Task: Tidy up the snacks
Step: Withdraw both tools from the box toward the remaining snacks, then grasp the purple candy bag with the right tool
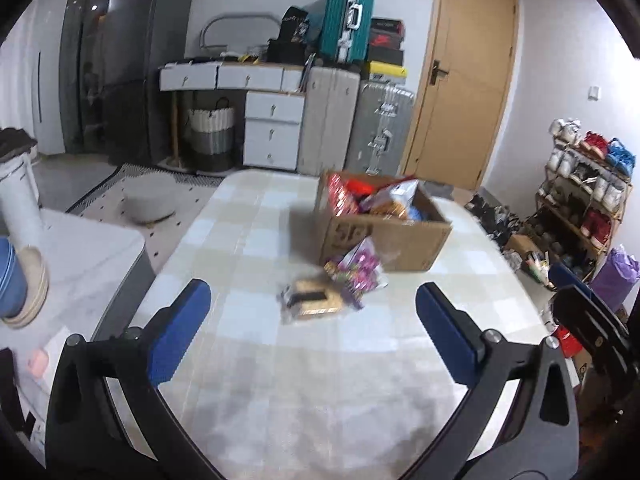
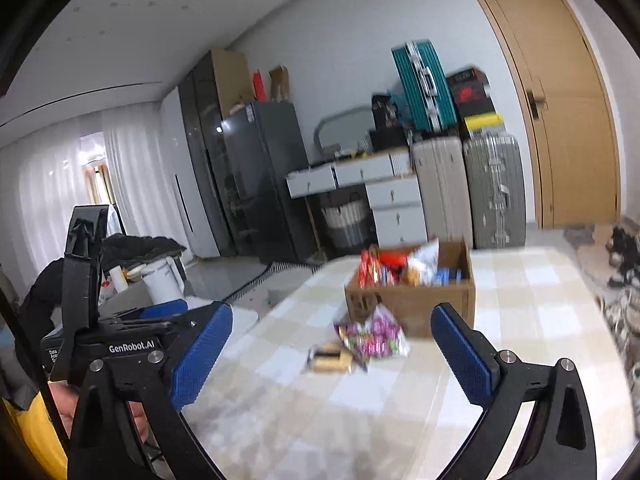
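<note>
Both grippers hang over the desk [image 1: 248,240], left gripper [image 1: 312,312] and right gripper [image 2: 332,344] spread wide, fingers empty. Two loose snack packs [image 1: 332,292] lie just before the half-filled cardboard box [image 1: 400,240]. Looks like the approach; next comes a clean pinch.
</note>
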`<state>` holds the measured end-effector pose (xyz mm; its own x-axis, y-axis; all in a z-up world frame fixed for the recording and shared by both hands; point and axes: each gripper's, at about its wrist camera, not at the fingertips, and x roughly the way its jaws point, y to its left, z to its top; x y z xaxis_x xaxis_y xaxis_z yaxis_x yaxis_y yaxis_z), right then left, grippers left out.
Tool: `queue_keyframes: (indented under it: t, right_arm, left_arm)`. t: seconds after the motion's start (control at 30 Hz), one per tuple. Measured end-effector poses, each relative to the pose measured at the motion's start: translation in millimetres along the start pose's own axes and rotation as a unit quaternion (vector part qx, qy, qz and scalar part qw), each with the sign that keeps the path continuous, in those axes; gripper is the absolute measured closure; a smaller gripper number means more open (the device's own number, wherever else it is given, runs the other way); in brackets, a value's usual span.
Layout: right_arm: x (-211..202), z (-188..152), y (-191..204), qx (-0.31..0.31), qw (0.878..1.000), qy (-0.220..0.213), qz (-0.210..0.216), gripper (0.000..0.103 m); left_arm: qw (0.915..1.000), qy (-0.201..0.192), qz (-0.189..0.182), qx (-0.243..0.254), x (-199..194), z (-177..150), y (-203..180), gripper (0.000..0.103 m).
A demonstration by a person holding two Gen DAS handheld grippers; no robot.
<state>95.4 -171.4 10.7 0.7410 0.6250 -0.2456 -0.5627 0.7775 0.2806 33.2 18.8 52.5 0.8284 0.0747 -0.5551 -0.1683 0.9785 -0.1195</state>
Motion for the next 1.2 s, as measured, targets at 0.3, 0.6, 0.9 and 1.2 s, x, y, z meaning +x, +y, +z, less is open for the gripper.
queue_keyframes:
  t: [0.3, 0.6, 0.9, 1.2]
  right_arm:
    - [32, -22, -18, 0.019, 0.999, 0.045, -0.008, 0.002]
    - [100, -9, -28, 0.008, 0.995, 0.104, 0.009, 0.002]
    - [218, -25, -65, 0.045, 0.973, 0.227, 0.008, 0.002]
    - [284, -38, -92, 0.106, 0.96, 0.261, -0.006, 0.002]
  left_arm:
    - [0.9984, 0.053, -0.012, -0.015, 52, -13, 8, 0.001]
    - [0.9962, 0.085, -0.016, -0.011, 106, -4, 11, 0.001]
    - [0.9918, 0.116, -0.01, -0.053, 160, 1, 46, 0.002]
    - [0.9865, 0.138, -0.02, -0.086, 188, -3, 72, 0.002]
